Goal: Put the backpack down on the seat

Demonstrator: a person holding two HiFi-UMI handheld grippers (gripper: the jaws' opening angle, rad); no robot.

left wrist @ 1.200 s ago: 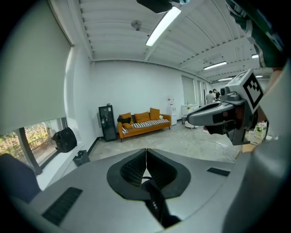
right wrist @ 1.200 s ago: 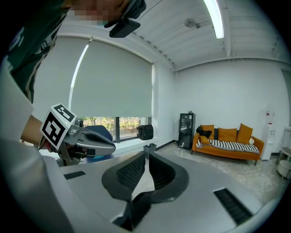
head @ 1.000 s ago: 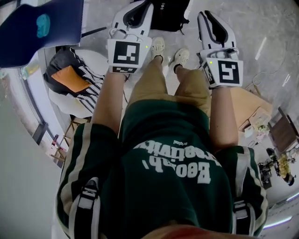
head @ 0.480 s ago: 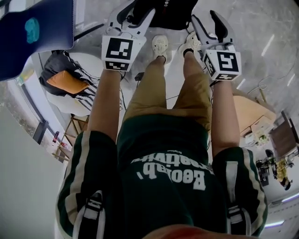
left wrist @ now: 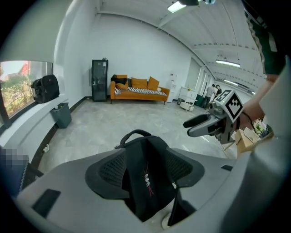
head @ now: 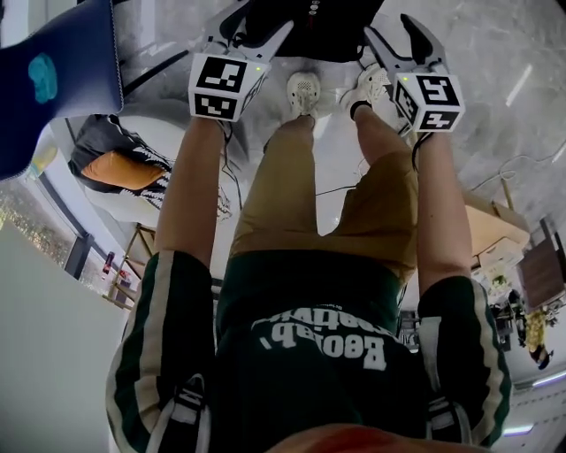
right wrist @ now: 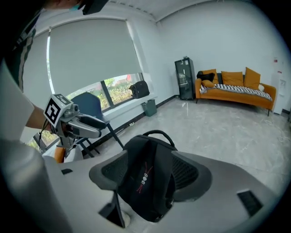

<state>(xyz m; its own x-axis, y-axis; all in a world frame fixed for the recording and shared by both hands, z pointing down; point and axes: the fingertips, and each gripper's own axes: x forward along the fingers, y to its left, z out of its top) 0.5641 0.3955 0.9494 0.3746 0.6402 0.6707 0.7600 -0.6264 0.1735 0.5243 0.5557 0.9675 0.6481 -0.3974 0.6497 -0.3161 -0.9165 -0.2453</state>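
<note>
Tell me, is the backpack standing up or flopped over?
Standing up: the backpack sits upright with its carry handle on top, as both gripper views show.

Item count, all views

2 grippers: left gripper (head: 255,26), right gripper (head: 398,37). 2 marker cubes (head: 225,86). 2 backpacks: near backpack (left wrist: 145,175), sill backpack (left wrist: 45,88). 1 orange sofa (left wrist: 138,91), 1 black cabinet (left wrist: 99,79), 1 bin (left wrist: 61,114), 1 blue chair (right wrist: 88,105), 2 shoes (head: 302,88)
</note>
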